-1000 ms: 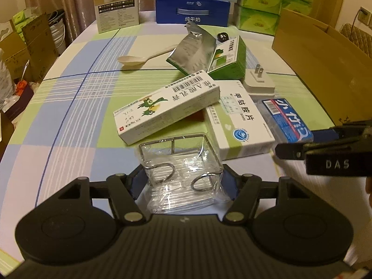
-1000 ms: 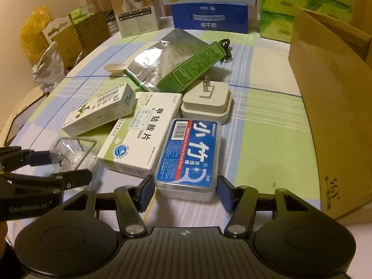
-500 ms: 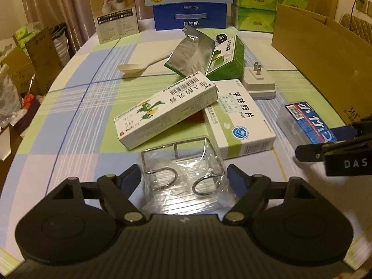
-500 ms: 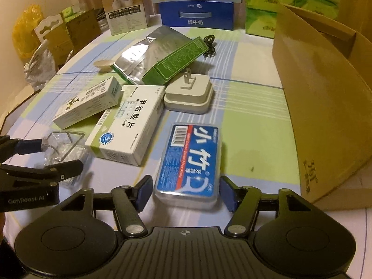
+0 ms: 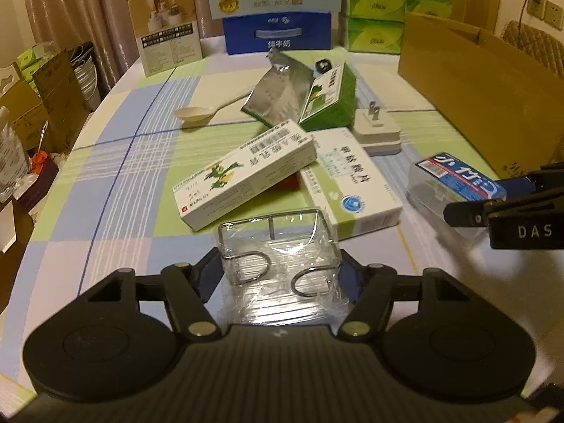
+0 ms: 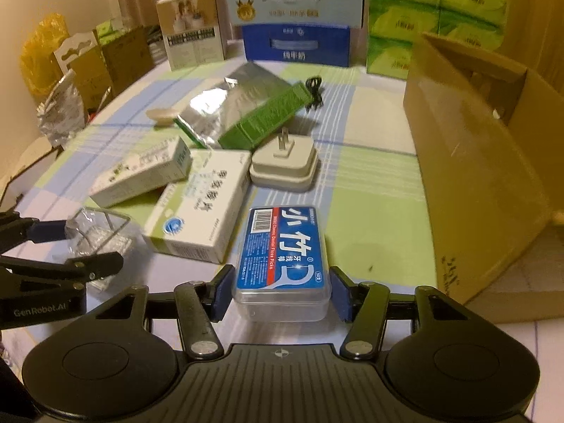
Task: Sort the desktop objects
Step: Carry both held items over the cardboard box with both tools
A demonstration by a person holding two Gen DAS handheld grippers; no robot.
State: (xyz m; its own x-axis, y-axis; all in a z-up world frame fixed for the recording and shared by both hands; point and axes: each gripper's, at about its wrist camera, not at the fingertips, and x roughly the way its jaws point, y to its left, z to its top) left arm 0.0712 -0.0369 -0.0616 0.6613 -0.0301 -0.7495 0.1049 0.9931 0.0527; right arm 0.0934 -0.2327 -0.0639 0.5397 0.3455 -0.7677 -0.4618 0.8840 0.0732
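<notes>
Currently, the right claw [image 6: 280,294] straddles the dental floss box [image 6: 282,257], and its jaws are closing with that box between them. One blue pad sits at 9 o'clock of the box and the other at 3 o'clock, each just beside a long side wall; whether they already press cannot be told. The box's long axis runs from 6 to 12 o'clock, in line with the claw's pointing direction, so the grip falls across the short width at the near end.

The cardboard carton [image 6: 483,162], the likely destination, lies at 2 o'clock of the right claw, near the box.

The left claw [image 5: 280,275] is closing around the plastic-wrapped wire holder [image 5: 278,250] on the bench [image 5: 116,190]; pad contact is unclear.
</notes>
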